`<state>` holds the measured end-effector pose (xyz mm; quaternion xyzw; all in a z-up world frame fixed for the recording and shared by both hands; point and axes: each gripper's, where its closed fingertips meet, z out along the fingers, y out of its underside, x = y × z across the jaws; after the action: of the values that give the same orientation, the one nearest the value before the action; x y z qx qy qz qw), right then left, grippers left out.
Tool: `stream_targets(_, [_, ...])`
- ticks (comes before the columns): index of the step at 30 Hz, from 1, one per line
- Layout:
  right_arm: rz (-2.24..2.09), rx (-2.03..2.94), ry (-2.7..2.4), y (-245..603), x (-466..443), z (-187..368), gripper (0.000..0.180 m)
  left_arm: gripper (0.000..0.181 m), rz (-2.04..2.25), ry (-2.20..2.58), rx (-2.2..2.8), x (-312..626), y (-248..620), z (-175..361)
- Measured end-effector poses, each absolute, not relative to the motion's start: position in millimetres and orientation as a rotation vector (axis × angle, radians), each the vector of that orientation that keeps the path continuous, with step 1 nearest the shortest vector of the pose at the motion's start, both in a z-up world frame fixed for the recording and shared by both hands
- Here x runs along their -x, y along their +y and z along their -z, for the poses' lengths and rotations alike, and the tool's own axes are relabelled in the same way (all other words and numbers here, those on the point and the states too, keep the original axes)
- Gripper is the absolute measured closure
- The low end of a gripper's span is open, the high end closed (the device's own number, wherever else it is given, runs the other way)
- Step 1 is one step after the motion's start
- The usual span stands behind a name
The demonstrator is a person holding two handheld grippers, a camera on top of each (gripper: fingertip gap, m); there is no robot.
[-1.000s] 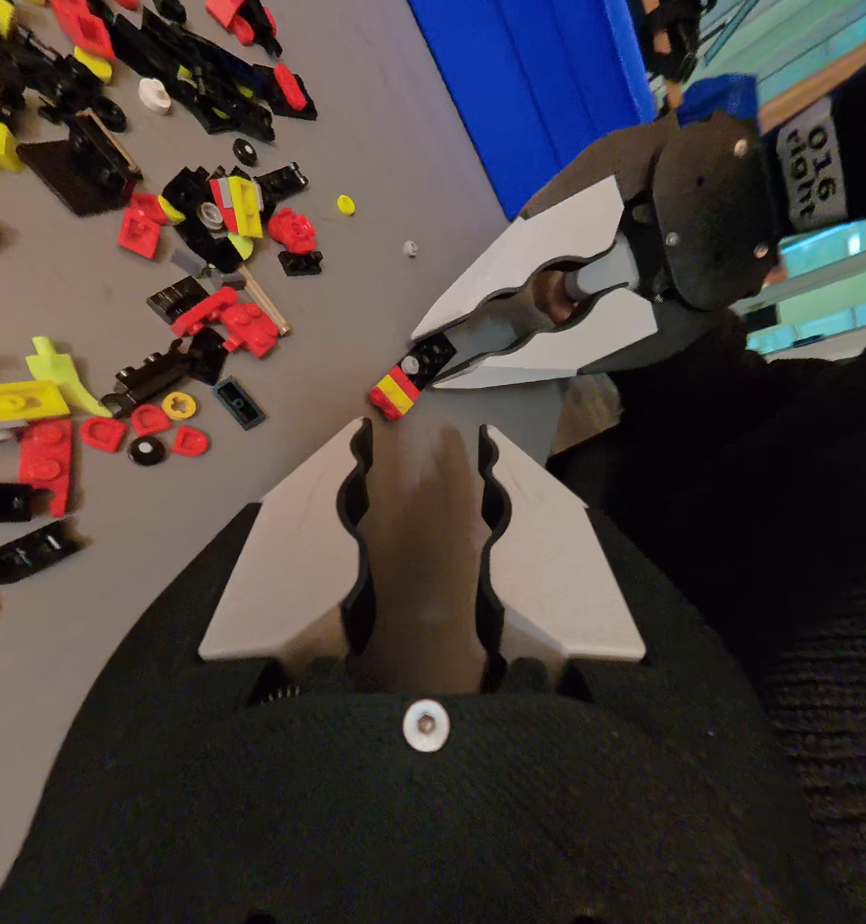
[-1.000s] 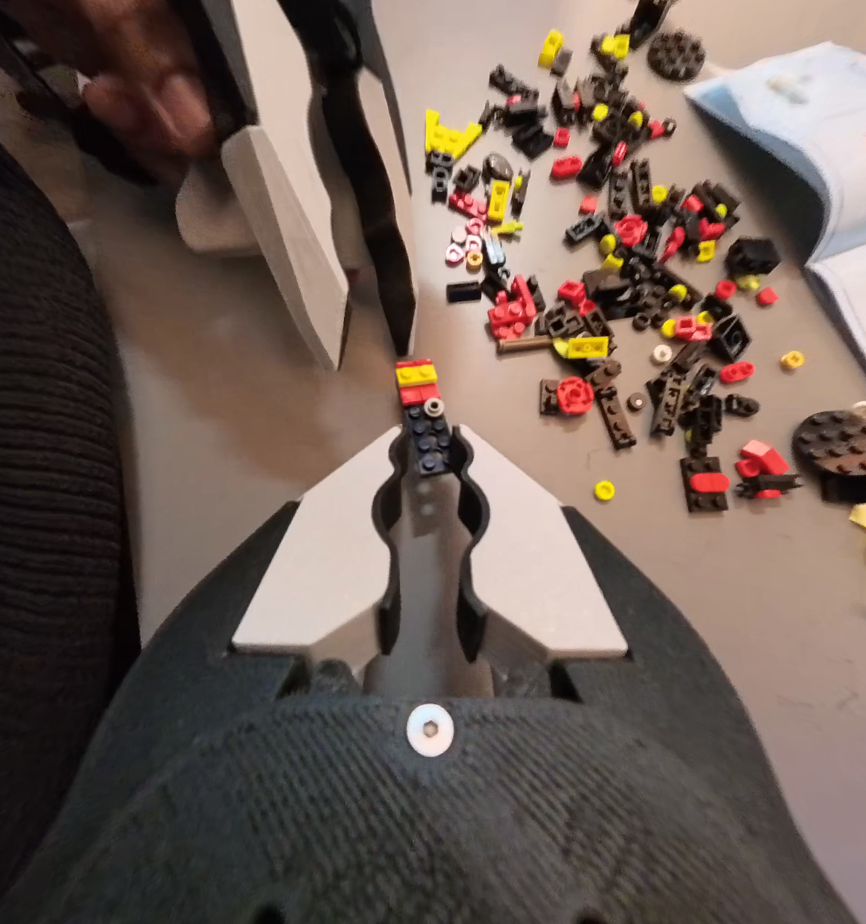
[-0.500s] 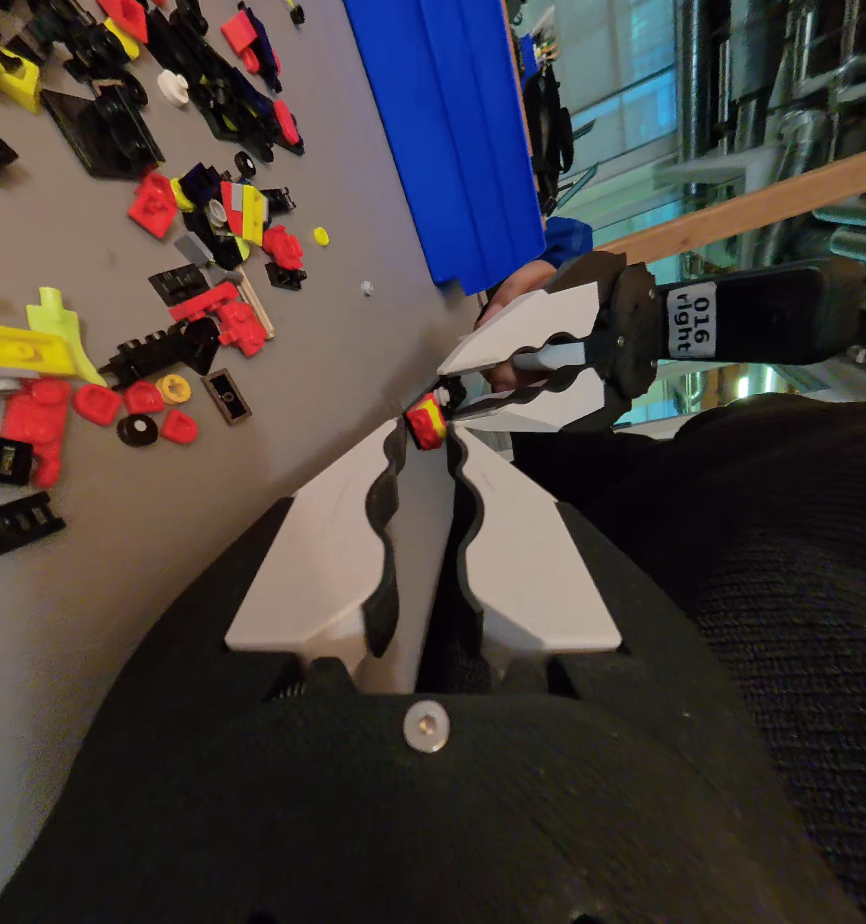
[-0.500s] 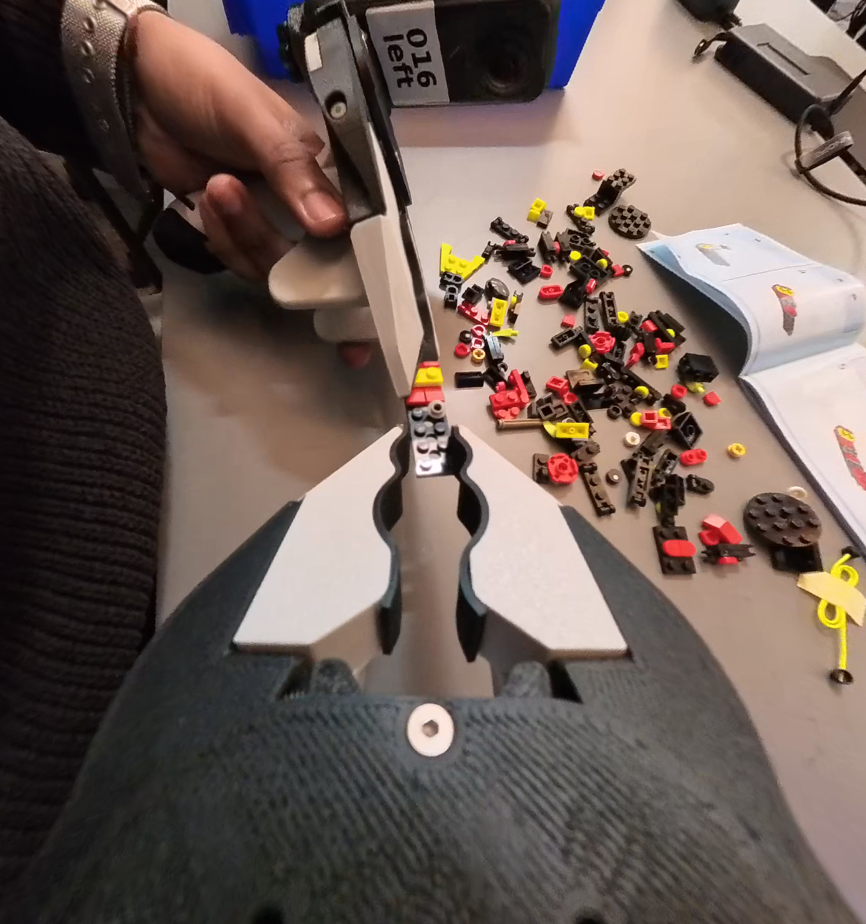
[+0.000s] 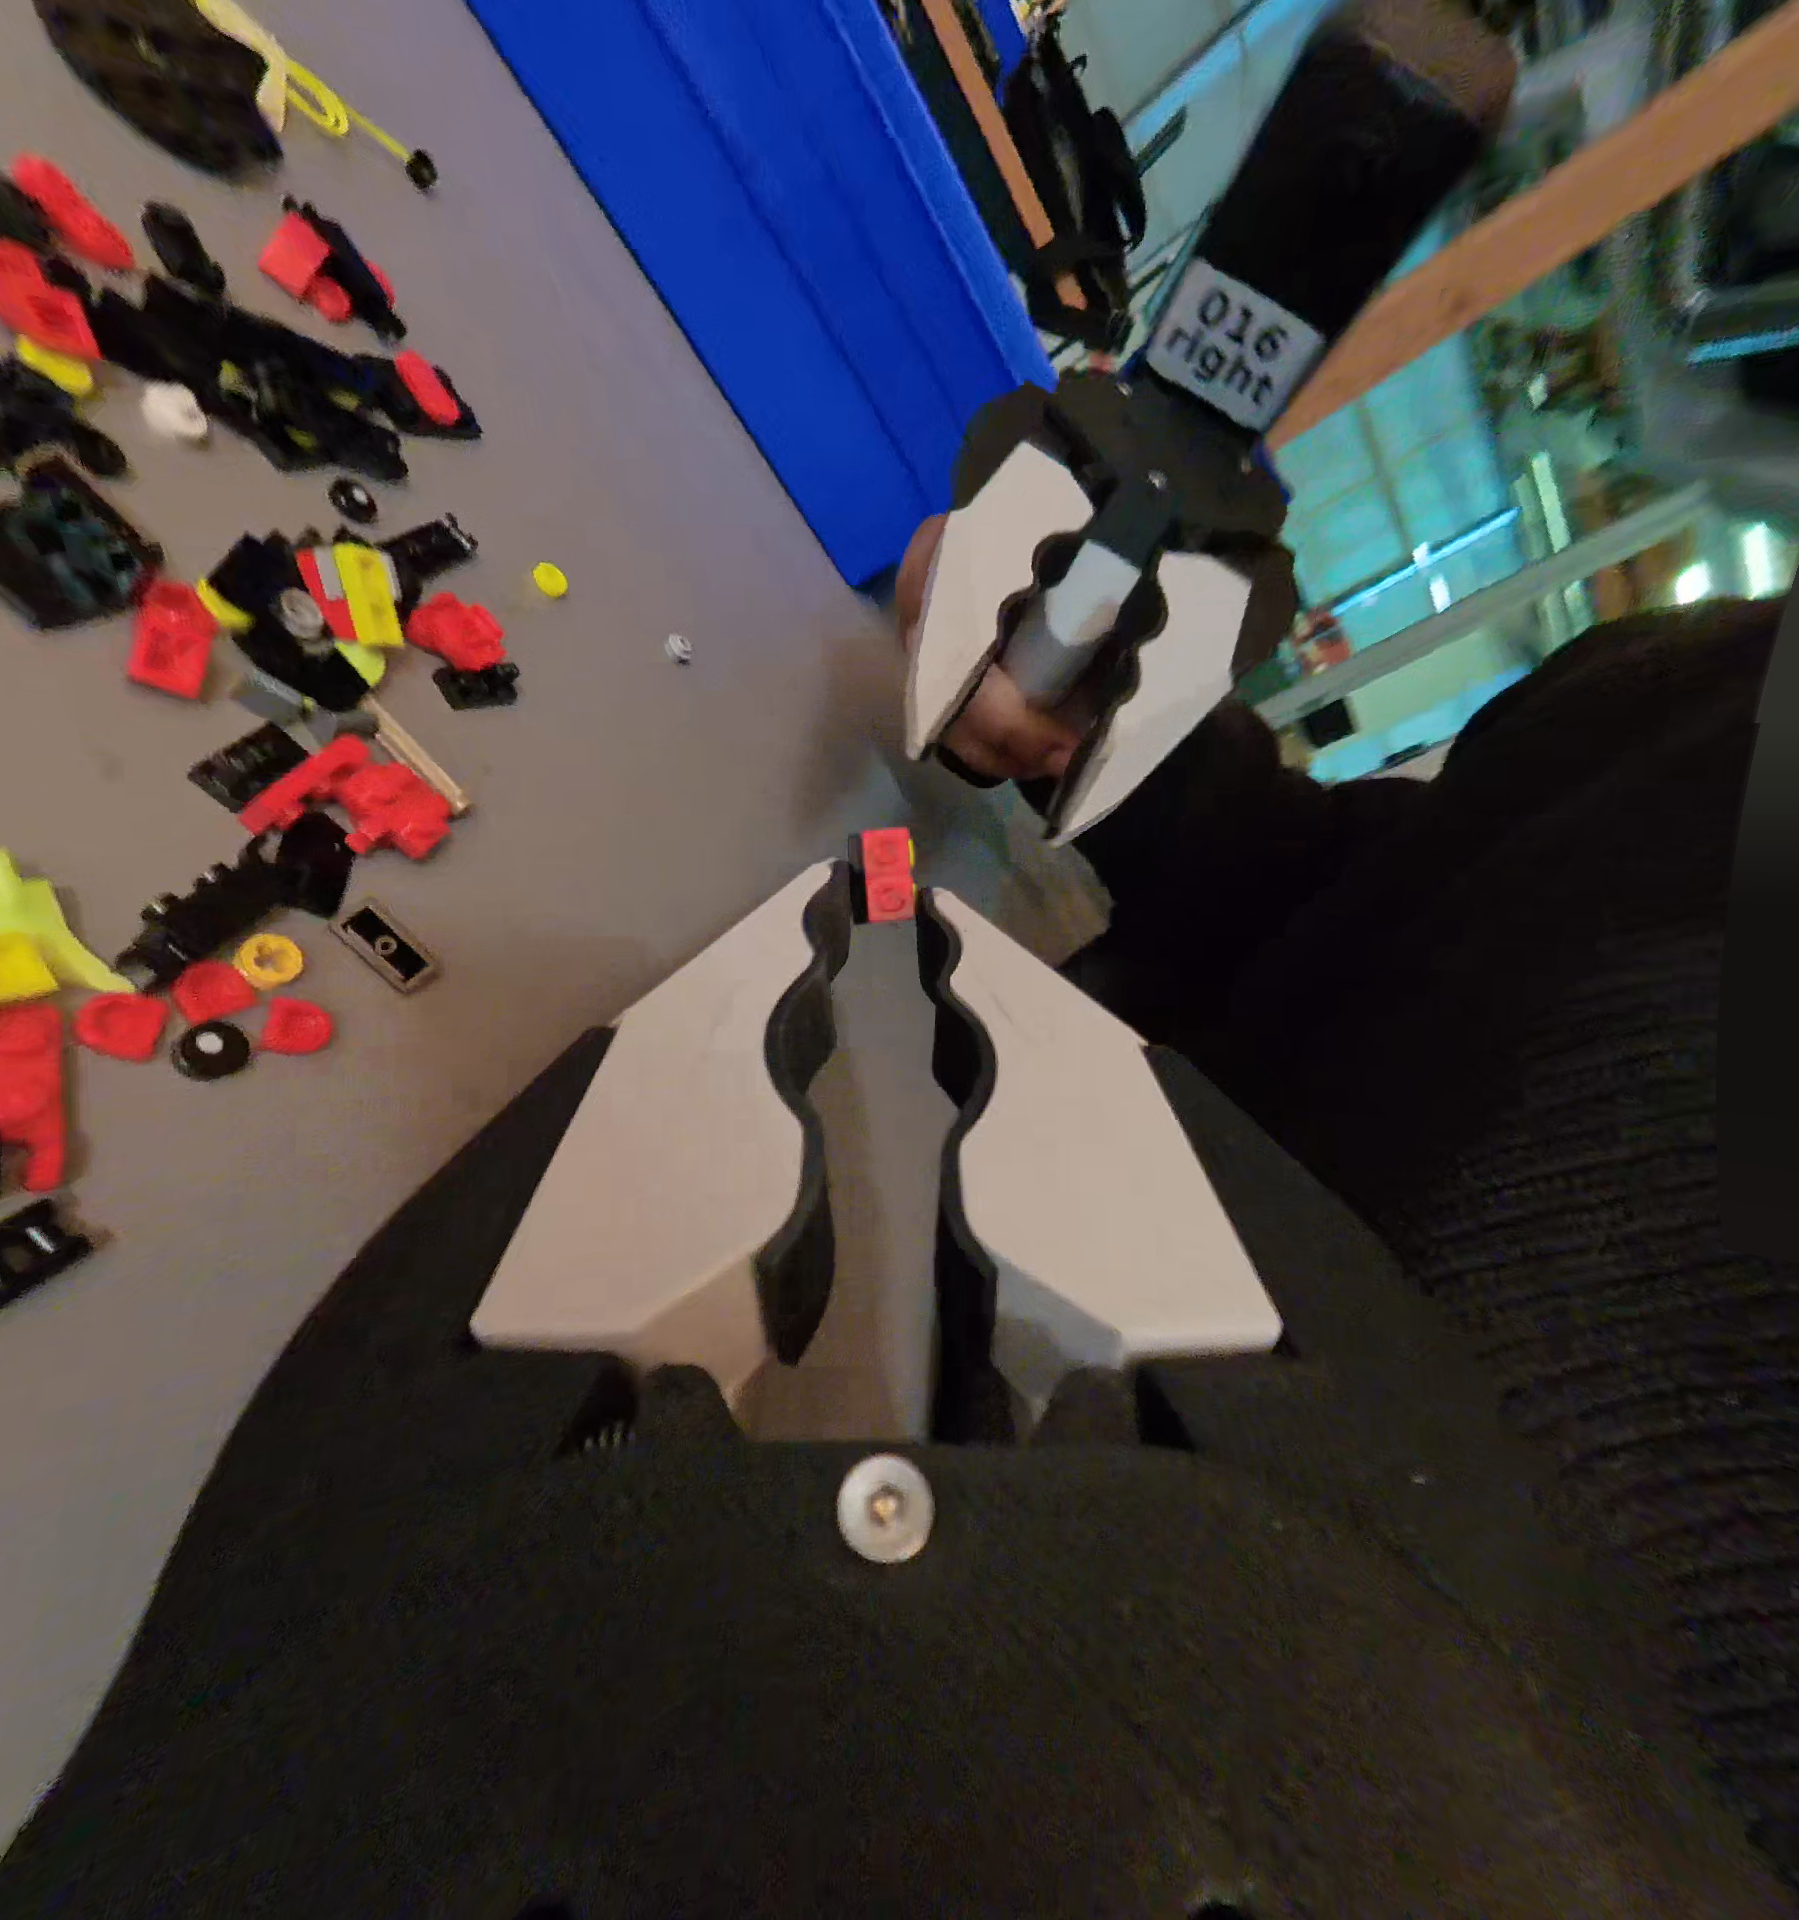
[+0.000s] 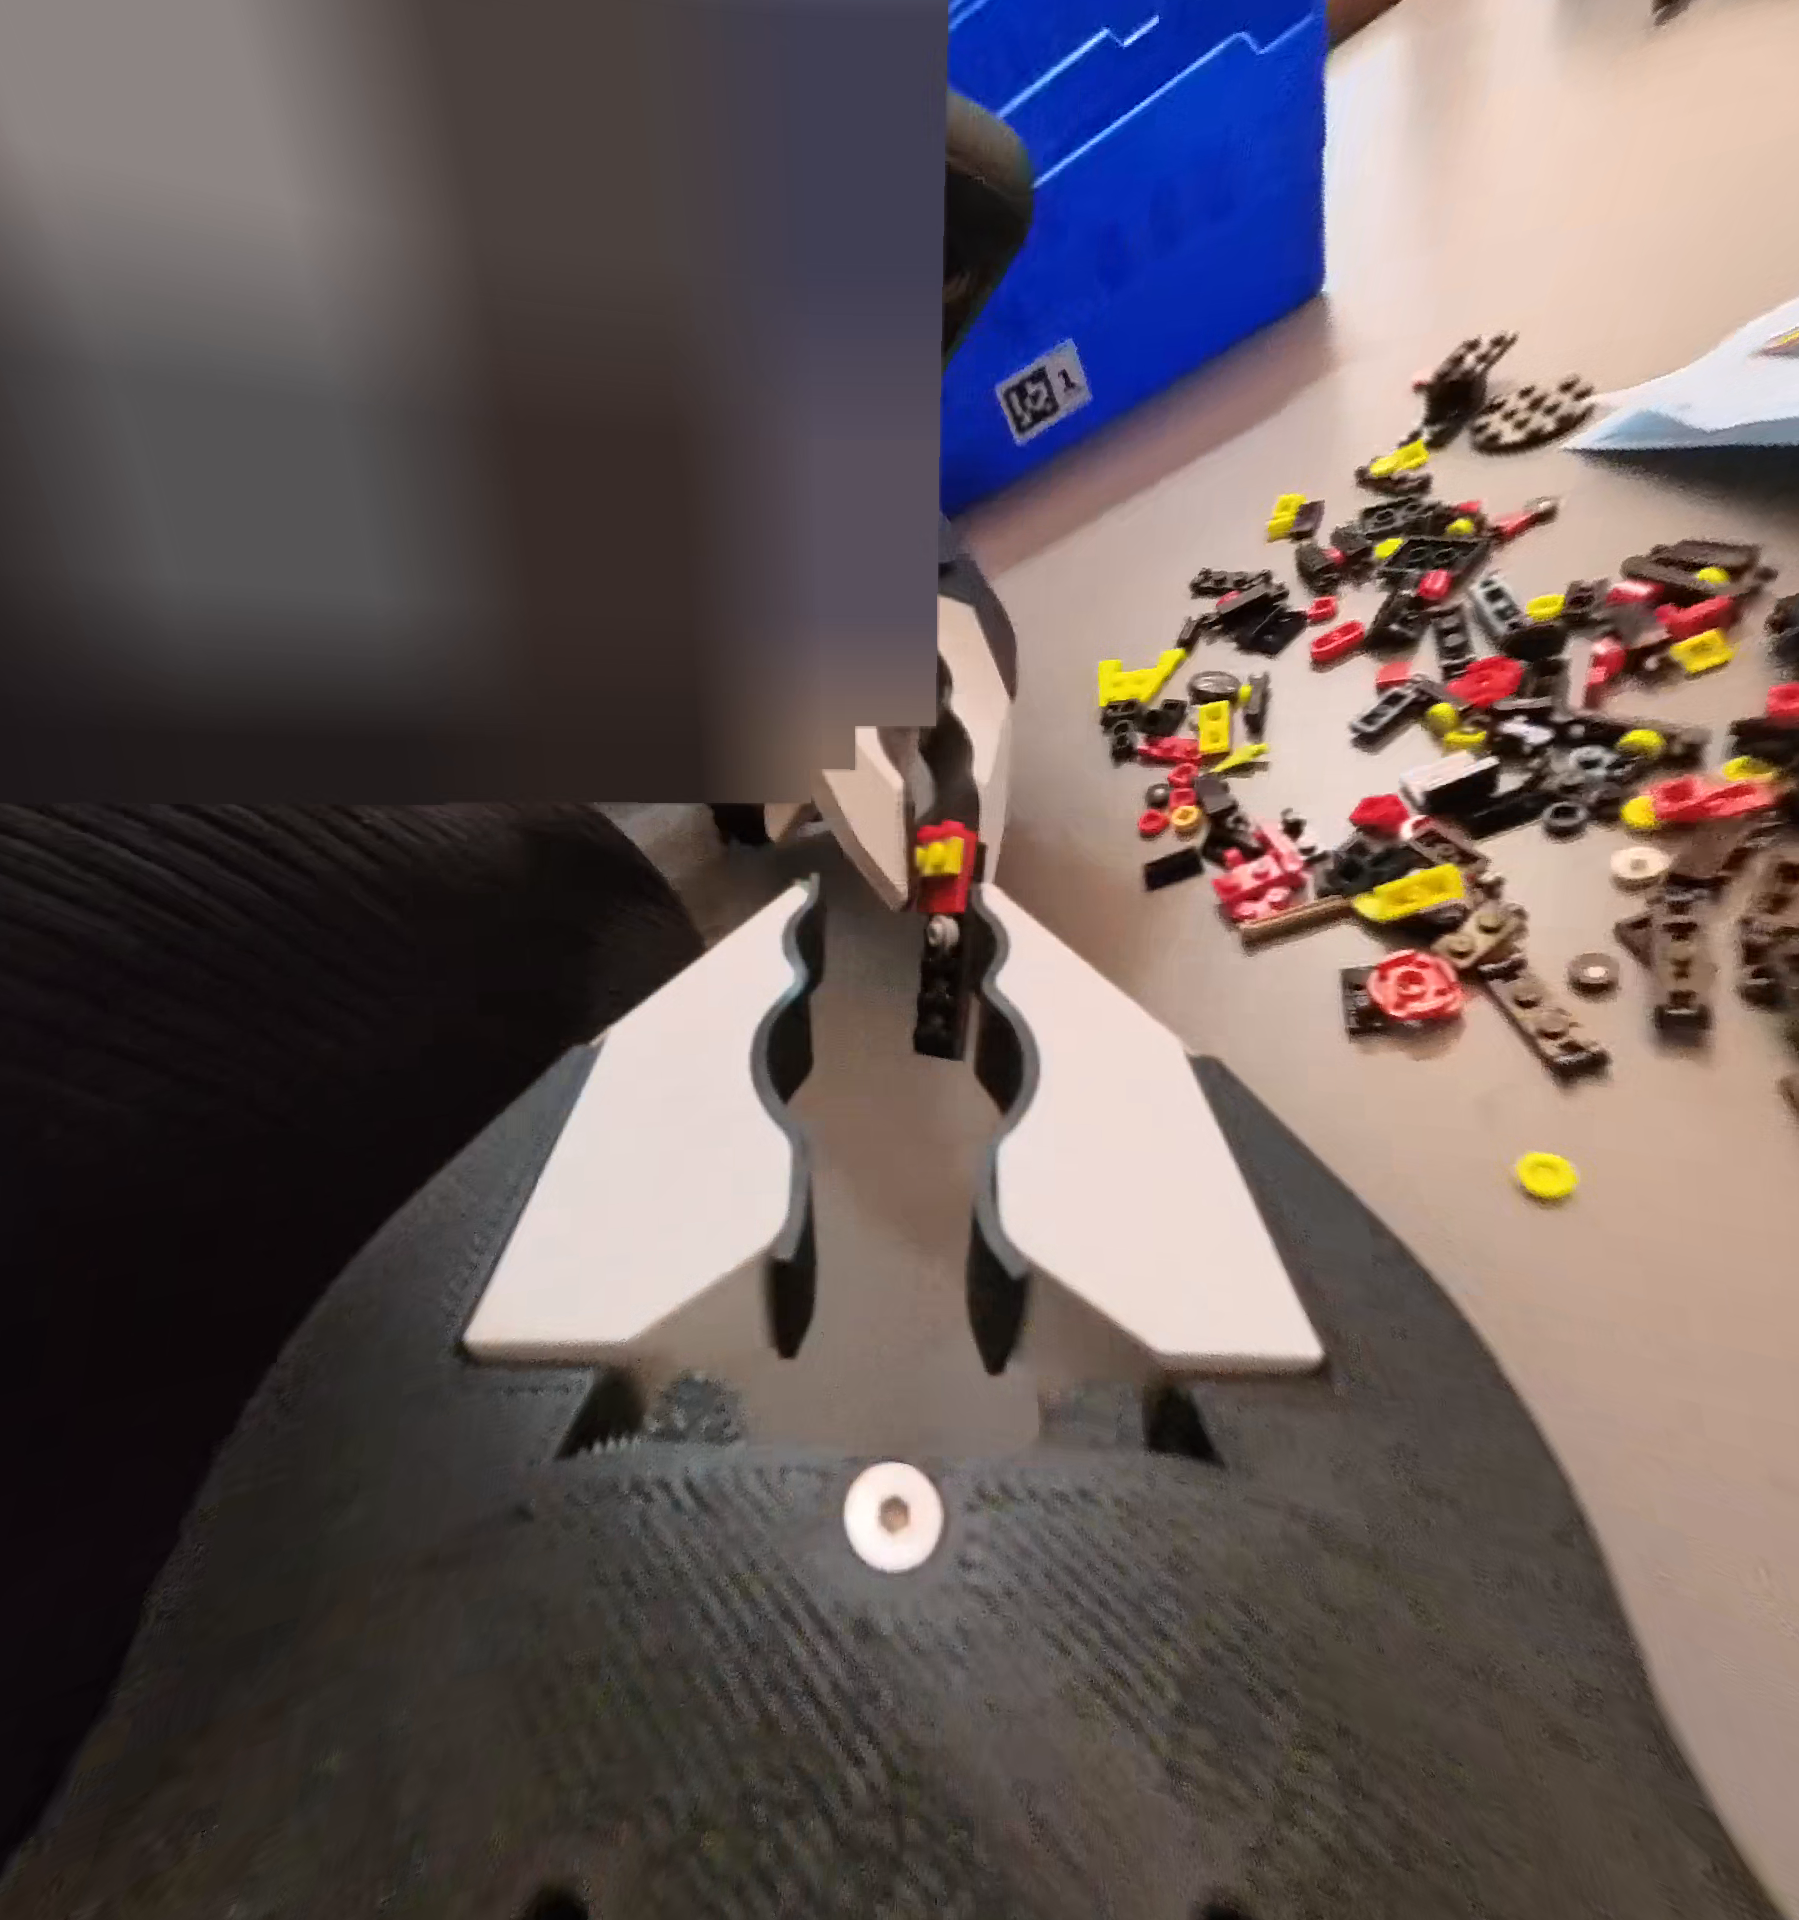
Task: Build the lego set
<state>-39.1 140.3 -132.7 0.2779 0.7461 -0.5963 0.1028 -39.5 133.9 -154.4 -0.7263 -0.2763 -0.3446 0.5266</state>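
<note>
A small assembly, a black strip with a red and yellow end (image 5: 887,857), is held above the grey table. My left gripper (image 5: 881,883) is shut on its red and yellow end. In the right wrist view the assembly (image 6: 945,966) hangs from the left gripper (image 6: 916,831), its black strip between my right gripper's spread fingers and close to the right finger. My right gripper (image 6: 900,899) is open and grips nothing. In the left wrist view it (image 5: 994,784) sits just beyond the assembly, jaws apart.
Loose red, yellow and black pieces (image 5: 303,644) lie scattered on the table (image 5: 614,468); they also show in the right wrist view (image 6: 1497,727). A blue bin (image 6: 1134,260) stands behind them. An instruction booklet (image 6: 1757,395) lies at the far right. A dark knitted sleeve (image 5: 1497,1039) is close by.
The right gripper let go of the black end and opened. The left gripper, open a second ago, has shut on the red and yellow end and now holds the assembly alone.
</note>
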Motion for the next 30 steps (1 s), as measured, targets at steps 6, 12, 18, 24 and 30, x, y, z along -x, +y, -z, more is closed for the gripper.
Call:
stream_targets(6, [1.705,-0.872,2.204,139.7,40.7,141.7,0.154,0.172,0.698,-0.52,1.737,35.1,136.6,140.2])
stream_targets(12, [1.714,-0.836,2.155,134.7,34.9,137.3,0.168,0.172,0.744,-0.51,1.679,33.6,137.2,131.5])
stream_targets(18, [1.711,-0.833,2.123,133.8,33.5,135.9,0.171,0.173,0.781,-0.506,1.665,30.6,138.1,130.0])
stream_targets(24, [1.682,-0.805,2.204,133.4,30.7,138.4,0.172,0.173,0.775,-0.492,1.682,28.5,138.3,131.7])
stream_targets(30, [1.639,-0.796,2.197,132.3,27.4,138.7,0.172,0.173,0.766,-0.474,1.685,26.5,137.9,131.0])
